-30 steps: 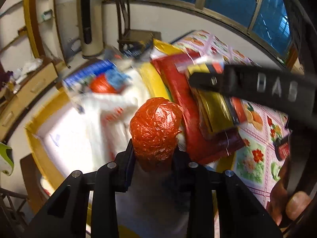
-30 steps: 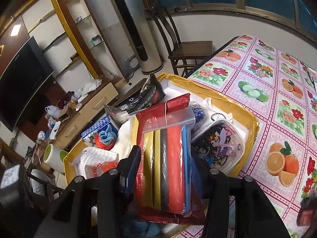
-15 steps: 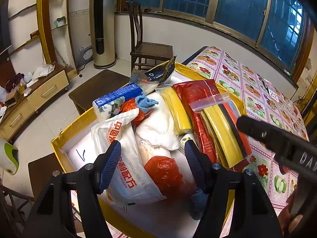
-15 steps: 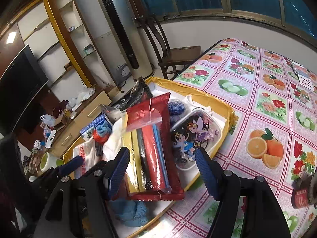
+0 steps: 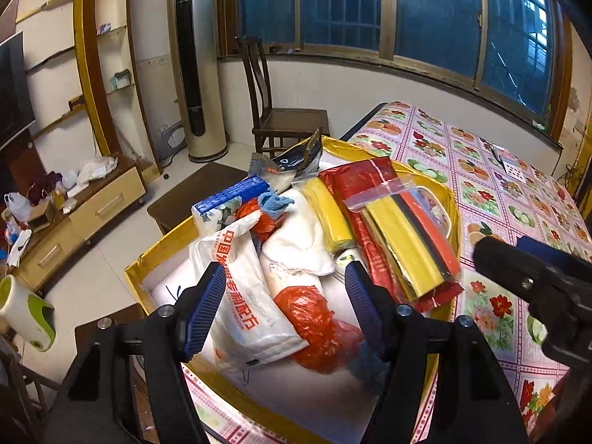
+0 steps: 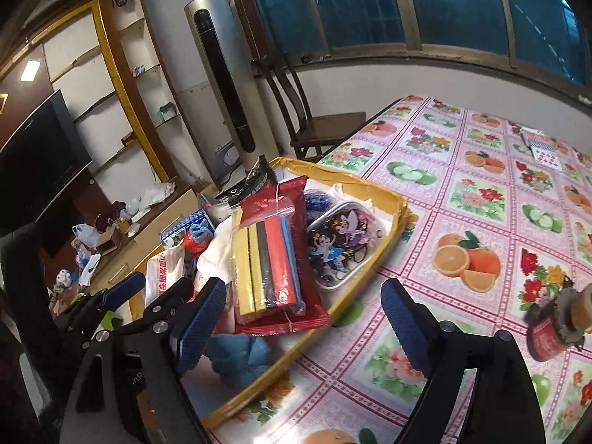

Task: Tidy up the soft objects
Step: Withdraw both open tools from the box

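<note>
A yellow-rimmed box on the table holds the soft items. In the left wrist view, my left gripper hangs open just above a crumpled red plastic bag that lies beside a white printed bag. A zip bag of coloured strips rests on a red packet. In the right wrist view, my right gripper stands open and empty over the box's near rim, with the zip bag, a cartoon pouch and a blue cloth ahead of it.
The fruit-patterned tablecloth stretches to the right of the box. A small red jar stands near my right fingertip. A blue tissue pack and a yellow cloth lie in the box. A chair stands beyond the table's far end.
My left gripper let go of the red plastic bag and drew back. My right gripper released the zip bag onto the red packet and pulled back to the right.
</note>
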